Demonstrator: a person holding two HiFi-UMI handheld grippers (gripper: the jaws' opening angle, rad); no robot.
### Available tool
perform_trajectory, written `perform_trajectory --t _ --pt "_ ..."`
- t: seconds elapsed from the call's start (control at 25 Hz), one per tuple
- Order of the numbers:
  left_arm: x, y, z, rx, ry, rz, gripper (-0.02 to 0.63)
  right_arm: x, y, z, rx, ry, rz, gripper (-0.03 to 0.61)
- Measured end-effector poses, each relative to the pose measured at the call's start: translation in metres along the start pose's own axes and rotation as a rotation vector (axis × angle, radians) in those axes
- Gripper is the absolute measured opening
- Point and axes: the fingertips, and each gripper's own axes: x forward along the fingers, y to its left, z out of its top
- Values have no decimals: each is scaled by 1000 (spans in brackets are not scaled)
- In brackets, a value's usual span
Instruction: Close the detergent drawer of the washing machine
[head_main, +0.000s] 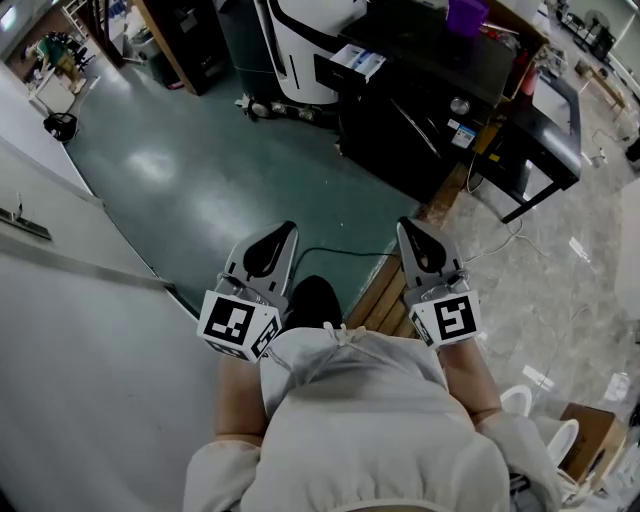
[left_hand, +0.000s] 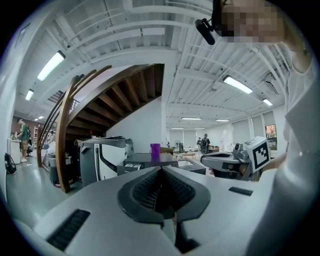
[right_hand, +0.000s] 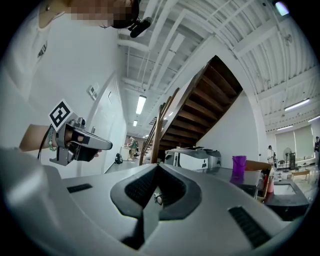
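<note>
Detergent drawer (head_main: 355, 62): seemingly the dark box with a white-and-blue top that juts from the black, knob-fronted washing machine (head_main: 440, 60). It is too small to be sure. It sits at 12 o'clock in the head view, well apart from both grippers.
Left gripper (head_main: 283, 232): grey plastic, held low and close to the body at 7 o'clock and pointing to 12. Its ribbed black pads are pressed together with nothing between them.
Right gripper (head_main: 410, 232): the same make, beside the left one at 5 o'clock and parallel to it. Its jaws are likewise closed on nothing.
Forearms: bare, bent in against the white shirt (head_main: 360, 420) at 6 o'clock.
Writing: none readable. The marker cubes carry black-and-white square patterns, and the stickers on the machine front are too small to read.
Head view only: green floor (head_main: 200, 180), black cable (head_main: 340, 252), cardboard box (head_main: 590, 435).
Gripper views only: brown wooden staircase (left_hand: 100, 100), ceiling strip lights, purple cup (left_hand: 155, 151) on the machine's top. Each view shows the other gripper off to its side.
</note>
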Motion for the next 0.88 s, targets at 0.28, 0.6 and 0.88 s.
perform_trajectory --t 0.28,0.6,0.88 --pt "31 53 -5 -31 14 -5 20 55 -12 -17 38 50 -32 3" --pt "105 167 -16 -93 13 -51 20 175 -33 -42 34 129 -96 5" --pt "198 290 0 -92 25 -149 20 316 -65 -37 11 160 -180 5"
